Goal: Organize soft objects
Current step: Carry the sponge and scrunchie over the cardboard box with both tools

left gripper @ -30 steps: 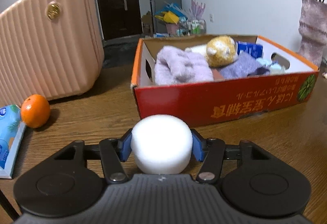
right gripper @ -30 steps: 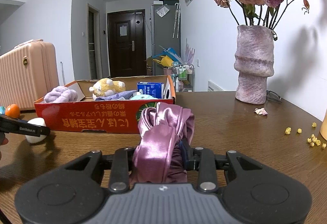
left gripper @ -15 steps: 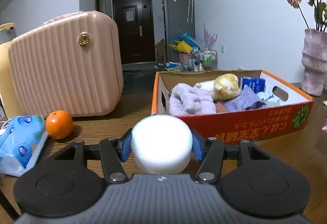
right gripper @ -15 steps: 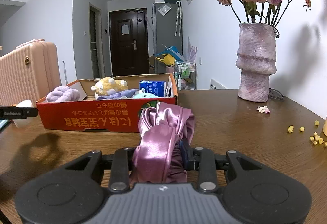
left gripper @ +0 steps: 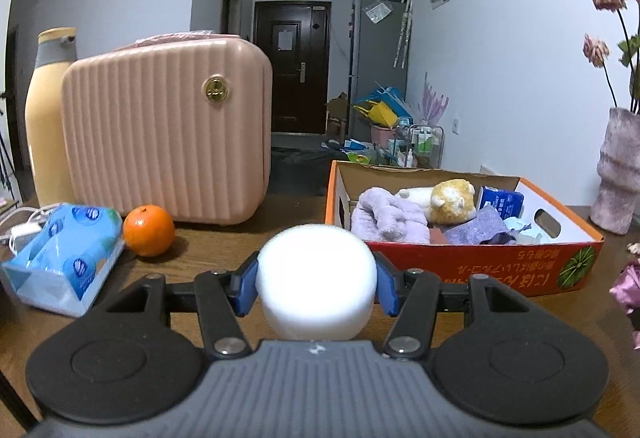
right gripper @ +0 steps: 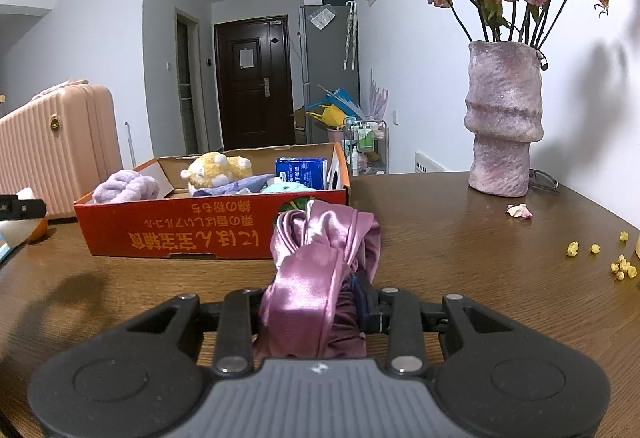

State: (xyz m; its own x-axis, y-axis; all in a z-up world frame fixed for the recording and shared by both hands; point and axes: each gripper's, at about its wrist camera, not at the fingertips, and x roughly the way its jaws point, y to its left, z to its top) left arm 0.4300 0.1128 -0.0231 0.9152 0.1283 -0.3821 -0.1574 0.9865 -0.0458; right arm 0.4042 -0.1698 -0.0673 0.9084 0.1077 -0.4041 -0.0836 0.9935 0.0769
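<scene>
Left gripper (left gripper: 317, 284) pinches a white foam puff (left gripper: 316, 280) between its blue pads, above the table (short of the red box (left gripper: 480, 270)). Right gripper (right gripper: 316, 298) clamps pink satin cloth (right gripper: 320, 274), bunched upward, near the box's front wall.

Between my blue-padded left fingers (left gripper: 245, 284) sits a plain white sponge (left gripper: 317, 280); my right gripper (right gripper: 316, 302) holds glossy pink-mauve satin cloth (right gripper: 320, 262). The far box (right gripper: 208, 234) is red-orange outside with yellow-orange lettering and a green melon print, brown cardboard inside. In it lie a lilac fluffy towel (left gripper: 386, 216), a yellow-and-white plush (left gripper: 450, 198) and a blue carton (left gripper: 500, 200). On the left are a ribbed pale-pink case (left gripper: 164, 134), an orange (left gripper: 149, 225) and a light-blue tissue pack (left gripper: 66, 252). The vase (right gripper: 504, 122) on the right is mottled mauve, and the table (right gripper: 460, 258) dark brown wood.
</scene>
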